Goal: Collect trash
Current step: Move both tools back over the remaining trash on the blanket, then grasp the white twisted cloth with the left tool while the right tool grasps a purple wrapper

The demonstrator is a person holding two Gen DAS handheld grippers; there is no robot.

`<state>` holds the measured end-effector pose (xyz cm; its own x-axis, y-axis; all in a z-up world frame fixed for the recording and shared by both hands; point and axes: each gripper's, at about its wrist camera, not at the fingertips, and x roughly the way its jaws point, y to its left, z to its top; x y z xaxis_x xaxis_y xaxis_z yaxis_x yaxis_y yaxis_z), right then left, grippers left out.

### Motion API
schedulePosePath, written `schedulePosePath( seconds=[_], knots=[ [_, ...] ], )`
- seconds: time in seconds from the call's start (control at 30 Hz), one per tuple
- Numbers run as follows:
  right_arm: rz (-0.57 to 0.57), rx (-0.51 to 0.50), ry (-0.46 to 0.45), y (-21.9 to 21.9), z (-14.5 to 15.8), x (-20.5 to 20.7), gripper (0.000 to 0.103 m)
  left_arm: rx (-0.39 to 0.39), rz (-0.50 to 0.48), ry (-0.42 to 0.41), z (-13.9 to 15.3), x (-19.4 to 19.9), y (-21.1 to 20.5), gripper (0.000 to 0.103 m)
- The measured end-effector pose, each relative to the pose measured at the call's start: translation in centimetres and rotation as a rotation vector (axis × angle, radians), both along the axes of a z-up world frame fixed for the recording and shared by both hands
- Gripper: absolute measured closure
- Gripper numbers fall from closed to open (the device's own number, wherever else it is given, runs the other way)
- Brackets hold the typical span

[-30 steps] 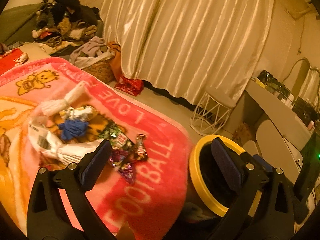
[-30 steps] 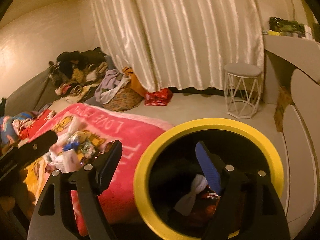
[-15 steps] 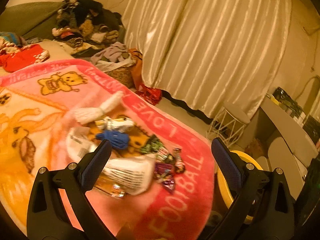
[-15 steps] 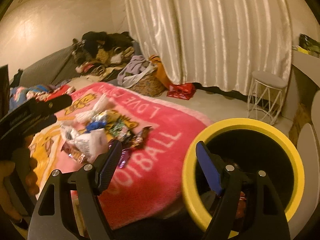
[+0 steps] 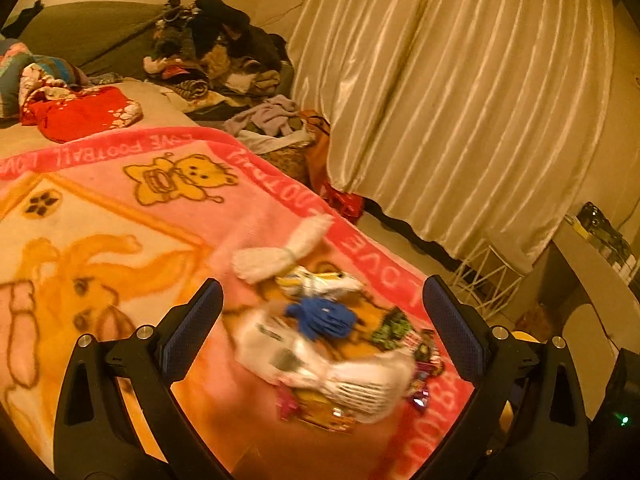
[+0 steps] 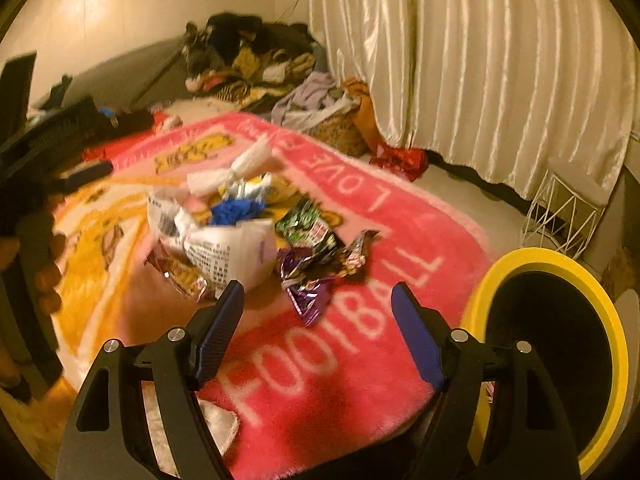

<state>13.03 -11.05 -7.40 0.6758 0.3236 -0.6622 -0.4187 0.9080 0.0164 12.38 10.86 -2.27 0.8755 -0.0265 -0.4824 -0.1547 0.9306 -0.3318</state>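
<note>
I take the heap of trash (image 6: 244, 224) on the pink blanket (image 6: 332, 368) as my landmark and work across from its left.

Left of the heap, my left tool (image 5: 320, 328) stands wide open with nothing between its pads; in its own view the heap lies just ahead, framed by the two fingers. I judge it well placed for the white printed bag (image 5: 320, 372), the bulkiest piece. That wants a wide bite low on the crumple, so the pads pinch plastic and not blanket pile.

On the heap itself a blue crumpled scrap (image 6: 236, 210) sits on top, with a white twisted wrapper (image 6: 248, 166) at the far side. These are light and loose; I should close slowly, or they will skid away.

At the heap's right edge lie a green snack packet (image 6: 308, 232) and a purple foil wrapper (image 6: 308, 292), the foil nearest my right tool (image 6: 316, 328). That tool is open and empty, its jaws having just narrowed a little, with the foil just beyond the tips. I would go in low and take the foil by its middle.

Right of the heap, off the blanket's edge, stands the yellow-rimmed bin (image 6: 560, 258), well apart from the trash. Each piece needs a firm hold for the trip there.
</note>
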Motion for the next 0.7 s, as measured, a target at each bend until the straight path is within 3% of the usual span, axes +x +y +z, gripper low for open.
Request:
schedulePosePath(
  seconds=[0.17,0.23,0.43,0.57,0.7],
  knots=[
    [0.028,-0.082,0.081,1.9,-1.9,1.7,0.049,0.005,0.01,0.026,-0.7,1.4,2.1,0.011],
    [0.037,-0.108,0.102,2.5,-2.5,2.2,0.058,-0.003,0.012,0.052,-1.3,2.4,2.9,0.011],
    [0.045,-0.149,0.171,3.6,-3.9,3.8,0.061,-0.024,-0.001,0.146,-3.6,6.4,5.0,0.029],
    [0.053,-0.153,0.202,4.1,-4.4,4.8,0.061,-0.062,-0.02,0.22,-5.5,9.0,6.0,0.035],
    [0.066,-0.178,0.236,4.7,-5.2,5.4,0.07,-0.084,-0.028,0.269,-7.1,10.7,6.3,0.041]
  ],
)
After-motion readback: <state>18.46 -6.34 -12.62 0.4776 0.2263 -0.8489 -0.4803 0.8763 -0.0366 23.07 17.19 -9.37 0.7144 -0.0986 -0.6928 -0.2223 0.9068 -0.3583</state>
